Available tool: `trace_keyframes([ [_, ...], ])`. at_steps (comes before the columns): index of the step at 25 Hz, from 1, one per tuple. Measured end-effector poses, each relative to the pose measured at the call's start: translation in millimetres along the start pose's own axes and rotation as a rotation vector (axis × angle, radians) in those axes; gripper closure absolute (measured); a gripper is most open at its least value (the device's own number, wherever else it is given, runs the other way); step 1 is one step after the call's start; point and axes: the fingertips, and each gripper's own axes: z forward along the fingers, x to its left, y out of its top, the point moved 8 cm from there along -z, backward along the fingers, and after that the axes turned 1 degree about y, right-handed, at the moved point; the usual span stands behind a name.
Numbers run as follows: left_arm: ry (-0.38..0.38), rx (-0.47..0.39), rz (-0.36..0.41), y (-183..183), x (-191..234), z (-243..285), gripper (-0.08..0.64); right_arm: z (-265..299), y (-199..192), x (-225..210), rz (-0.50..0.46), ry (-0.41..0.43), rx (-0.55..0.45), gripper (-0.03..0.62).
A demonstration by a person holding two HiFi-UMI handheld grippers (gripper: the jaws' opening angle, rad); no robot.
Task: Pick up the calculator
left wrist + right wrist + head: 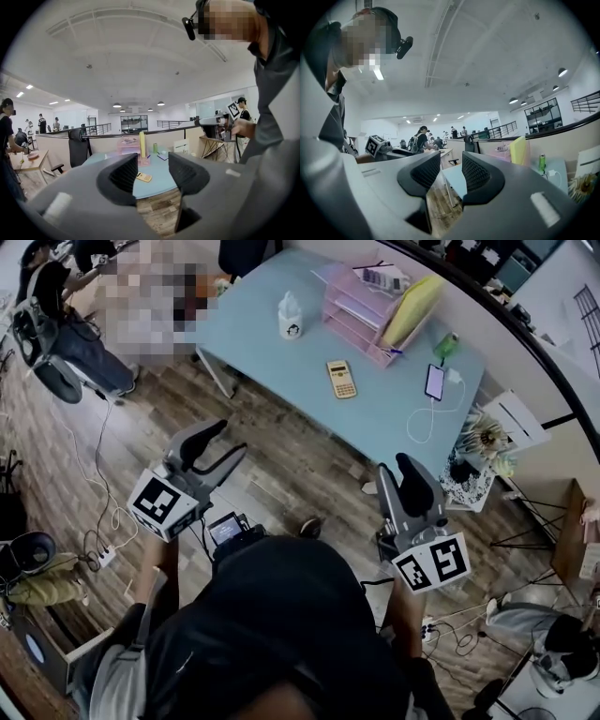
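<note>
The reach is only starting, I'd say. The calculator (341, 379) is lying flat on the table (272, 352), well away from both grippers, which are hanging over the floor. The left gripper (234, 437) is holding its jaws spread and empty. The right gripper (396, 465) is holding its jaws drawn together on nothing. Next comes getting closer and bringing open jaws around the calculator's edges.
</note>
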Motion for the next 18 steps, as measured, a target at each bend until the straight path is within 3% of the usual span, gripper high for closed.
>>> trace_keyframes([
  [6, 0.031, 0.019, -0.014, 12, -21, 23, 0.304, -8, 0, -30, 0.005, 0.033, -0.003, 0.466],
  [10, 0.015, 0.000, 0.023, 14, -25, 39, 0.304, -13, 0, -45, 0.011, 0.027, -0.001, 0.466],
  [18, -0.030, 0.047, -0.008, 25, -19, 66, 0.304, -6, -6, -59, 0.028, -0.010, 0.017, 0.466],
])
